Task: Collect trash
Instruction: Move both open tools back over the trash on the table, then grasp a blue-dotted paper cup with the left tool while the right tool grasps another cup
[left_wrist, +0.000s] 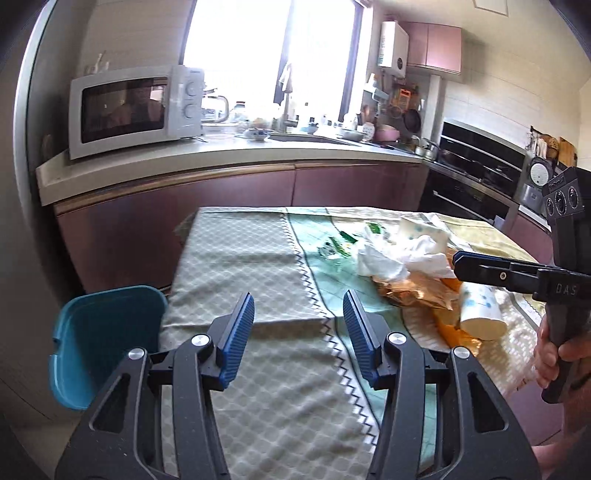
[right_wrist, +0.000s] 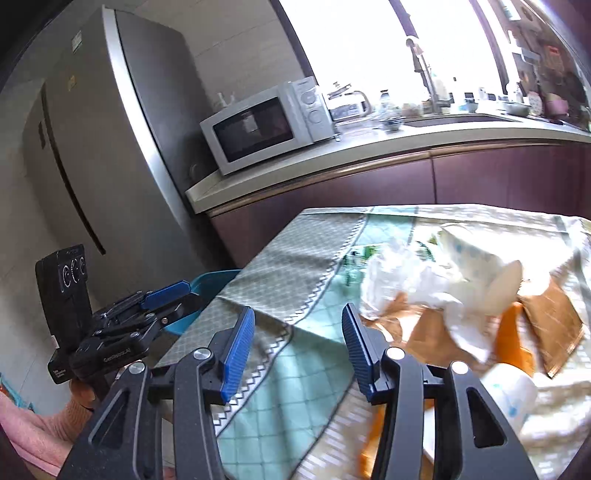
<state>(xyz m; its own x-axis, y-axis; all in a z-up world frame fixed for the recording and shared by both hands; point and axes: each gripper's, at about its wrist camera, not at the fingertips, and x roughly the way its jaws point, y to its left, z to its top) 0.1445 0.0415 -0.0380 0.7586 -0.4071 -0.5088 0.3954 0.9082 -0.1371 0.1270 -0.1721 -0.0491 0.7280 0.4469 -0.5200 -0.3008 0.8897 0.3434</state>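
At the lower centre of each wrist view, the left tongs (left_wrist: 298, 321) and the right tongs (right_wrist: 297, 336) stand open and hold nothing. The trash, crumpled white tissue (left_wrist: 388, 258), spotted paper cups (left_wrist: 480, 314) and orange-brown wrappers (left_wrist: 413, 291), lies at the right on the cloth-covered counter (left_wrist: 240, 266). A teal plastic bin (left_wrist: 103, 339) stands at lower left.

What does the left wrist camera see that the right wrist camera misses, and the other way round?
Only the left wrist view shows the black oven on the right and the pink wall cabinet.

Only the right wrist view shows the tall grey fridge.

Both show the microwave, the table with its patterned cloth, the trash pile of white tissue and paper cups, and the blue bin at the table's edge. Each also catches the other gripper: the right gripper and the left gripper. Both are open and empty.
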